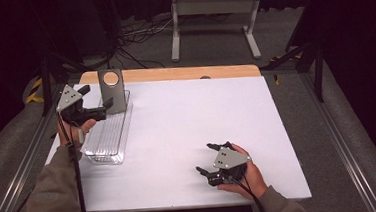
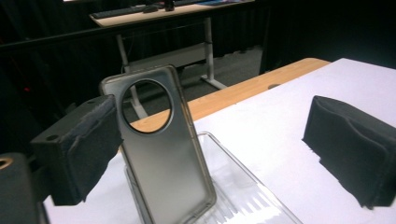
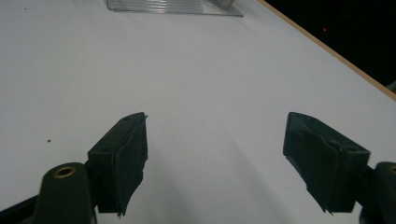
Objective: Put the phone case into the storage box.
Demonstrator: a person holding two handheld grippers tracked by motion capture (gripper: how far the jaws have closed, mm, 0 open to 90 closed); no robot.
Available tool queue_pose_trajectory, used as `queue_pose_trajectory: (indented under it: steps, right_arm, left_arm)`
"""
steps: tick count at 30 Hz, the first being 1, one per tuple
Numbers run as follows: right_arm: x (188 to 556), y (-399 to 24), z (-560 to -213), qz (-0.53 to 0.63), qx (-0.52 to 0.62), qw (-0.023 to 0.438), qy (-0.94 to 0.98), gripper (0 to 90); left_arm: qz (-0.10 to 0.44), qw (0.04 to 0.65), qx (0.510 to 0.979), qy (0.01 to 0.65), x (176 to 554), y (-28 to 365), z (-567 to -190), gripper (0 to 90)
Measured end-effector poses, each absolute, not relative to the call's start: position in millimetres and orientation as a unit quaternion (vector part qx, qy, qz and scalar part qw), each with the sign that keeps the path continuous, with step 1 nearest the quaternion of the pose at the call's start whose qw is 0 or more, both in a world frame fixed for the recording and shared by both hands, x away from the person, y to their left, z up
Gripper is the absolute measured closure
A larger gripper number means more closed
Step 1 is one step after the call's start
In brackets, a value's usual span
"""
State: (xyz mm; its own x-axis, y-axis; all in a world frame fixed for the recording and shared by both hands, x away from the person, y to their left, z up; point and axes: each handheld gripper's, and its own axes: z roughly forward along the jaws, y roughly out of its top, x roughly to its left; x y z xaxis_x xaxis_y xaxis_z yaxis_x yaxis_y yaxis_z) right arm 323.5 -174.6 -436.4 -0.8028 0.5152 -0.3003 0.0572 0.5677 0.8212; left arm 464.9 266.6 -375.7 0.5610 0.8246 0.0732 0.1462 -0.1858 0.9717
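Note:
A grey phone case (image 1: 112,93) with a round camera hole stands upright at the far end of a clear plastic tray (image 1: 106,142) at the table's left. My left gripper (image 1: 94,100) is just left of the case, jaws wide open. In the left gripper view the case (image 2: 163,158) rises from the tray (image 2: 247,191) between the jaws of that gripper (image 2: 215,149), close beside the left pad (image 2: 79,149) and far from the right one. My right gripper (image 1: 209,159) rests open near the table's front right, and in its own view the right gripper (image 3: 224,163) has bare white tabletop between its jaws.
The white tabletop (image 1: 191,115) stretches between the two hands. A wooden strip (image 1: 173,73) runs along the far edge. Metal rails (image 1: 24,162) flank both sides. A white desk frame (image 1: 214,14) and cables lie on the floor behind.

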Motion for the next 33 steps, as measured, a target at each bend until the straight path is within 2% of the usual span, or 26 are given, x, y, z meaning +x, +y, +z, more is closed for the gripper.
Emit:
queue_pose_trajectory:
  steps: [14,33]
  right_arm:
    - [323.4,-181.2,-432.2,0.441,0.183,0.281,0.833,21.6]
    - [322.5,-187.6,-424.9,0.456,0.202,0.301,0.812,19.2]
  left_arm:
    - [0.333,0.549,0.701,0.311,436.6,250.2,-364.6,3.7]
    - [0.312,0.572,0.706,0.277,411.6,233.0,-361.5,4.2]
